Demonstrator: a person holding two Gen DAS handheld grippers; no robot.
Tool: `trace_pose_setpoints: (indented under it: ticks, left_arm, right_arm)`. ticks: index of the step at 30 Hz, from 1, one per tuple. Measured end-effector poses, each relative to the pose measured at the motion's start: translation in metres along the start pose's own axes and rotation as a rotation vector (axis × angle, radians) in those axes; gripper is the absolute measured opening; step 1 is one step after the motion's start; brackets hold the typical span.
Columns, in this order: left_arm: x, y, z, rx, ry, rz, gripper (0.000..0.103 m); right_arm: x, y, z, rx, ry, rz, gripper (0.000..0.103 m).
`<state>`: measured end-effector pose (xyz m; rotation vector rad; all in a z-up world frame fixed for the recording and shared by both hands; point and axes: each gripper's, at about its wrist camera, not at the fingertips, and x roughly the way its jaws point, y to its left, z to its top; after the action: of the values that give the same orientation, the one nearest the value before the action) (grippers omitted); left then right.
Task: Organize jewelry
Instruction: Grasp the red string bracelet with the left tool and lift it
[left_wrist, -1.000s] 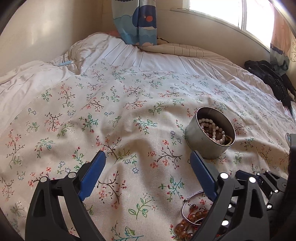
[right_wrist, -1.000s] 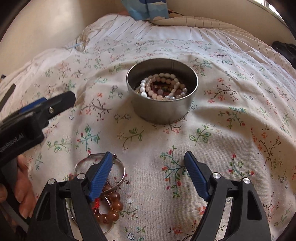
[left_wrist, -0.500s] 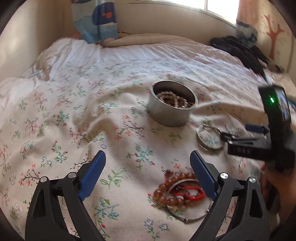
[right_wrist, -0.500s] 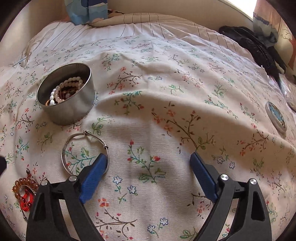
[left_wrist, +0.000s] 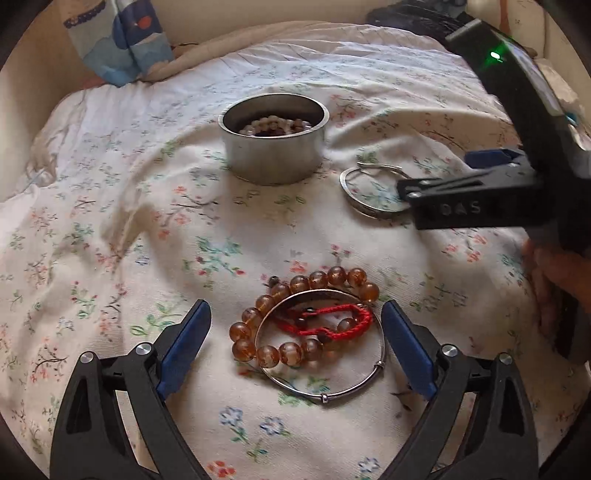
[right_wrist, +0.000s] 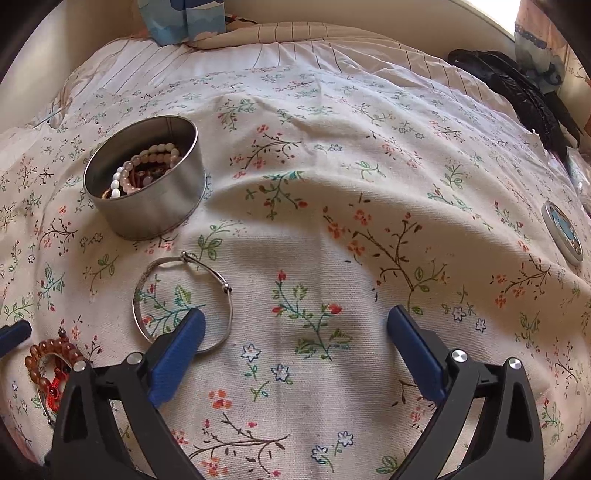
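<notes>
- since a moment ago the left tool (left_wrist: 295, 339) has swung and come down over the jewelry pile, which now sits right between its fingers instead of off to its right edge; the right tool (right_wrist: 295, 339) has eased nearer the loose silver bangle (right_wrist: 183, 304).
- left tool: jaws wide apart, holding nothing. between them lie the amber bead bracelet (left_wrist: 295, 314), a red cord bracelet (left_wrist: 332, 321) and a thin silver hoop (left_wrist: 325, 347), all overlapping on the bed (left_wrist: 110, 240).
- right tool: jaws also apart and empty; its left finger (right_wrist: 177, 347) overlaps the near rim of the silver bangle, though i cannot tell if it touches.
- the tin (left_wrist: 273, 138) stands ahead of the left tool, well beyond the pile, and ahead-left of the right tool; pale beads (right_wrist: 147, 166) already lie in it.
- likely step in hand: pick from the pile. to do it well, lower until the fingers straddle one piece, best the bead bracelet's near arc, and close gently, as beads may roll out of the grip.
- the tangle is the snag: the cord lies across hoop and beads, so one lift may drag the others.
- the soft, wrinkled bedspread gives under pressure, so the fingers may pinch cloth.
- around: a round lid (right_wrist: 561, 232) far right of the right tool, a black bag (right_wrist: 517, 88) ahead-right, a blue patterned cloth (left_wrist: 118, 40) far ahead.
- the right tool's body crosses the left tool's right side, so the two could crowd each other.
</notes>
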<state>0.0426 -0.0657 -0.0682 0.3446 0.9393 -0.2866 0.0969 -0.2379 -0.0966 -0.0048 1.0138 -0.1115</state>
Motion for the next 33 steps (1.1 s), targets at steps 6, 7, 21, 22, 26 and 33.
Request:
trace_pose_setpoints:
  ticks: [6,7,21,22,26,33]
  left_arm:
    - [0.005,0.081,0.002,-0.400,0.003,0.045,0.090]
    - [0.005,0.097,-0.003,-0.482,0.005,0.020,0.090]
    - [-0.005,0.106,-0.015,-0.537,-0.031,-0.086,0.090]
    - [-0.004,0.101,-0.012,-0.509,-0.036,-0.069,0.090]
    - [0.002,0.080,-0.001,-0.376,-0.022,-0.040,0.062]
    - [-0.011,0.075,0.001,-0.323,-0.077,0.018,0.053]
  right_arm:
    - [0.000,-0.003,0.002,0.009,-0.002,0.011,0.095]
    - [0.000,-0.003,0.002,0.010,-0.002,0.011,0.095]
    - [0.002,-0.004,0.003,0.007,-0.002,0.021,0.096]
    - [0.002,-0.003,0.002,0.005,-0.002,0.021,0.096]
    - [0.001,-0.001,0.001,-0.001,-0.006,0.027,0.096]
    - [-0.003,0.009,0.001,-0.044,-0.017,0.035,0.096]
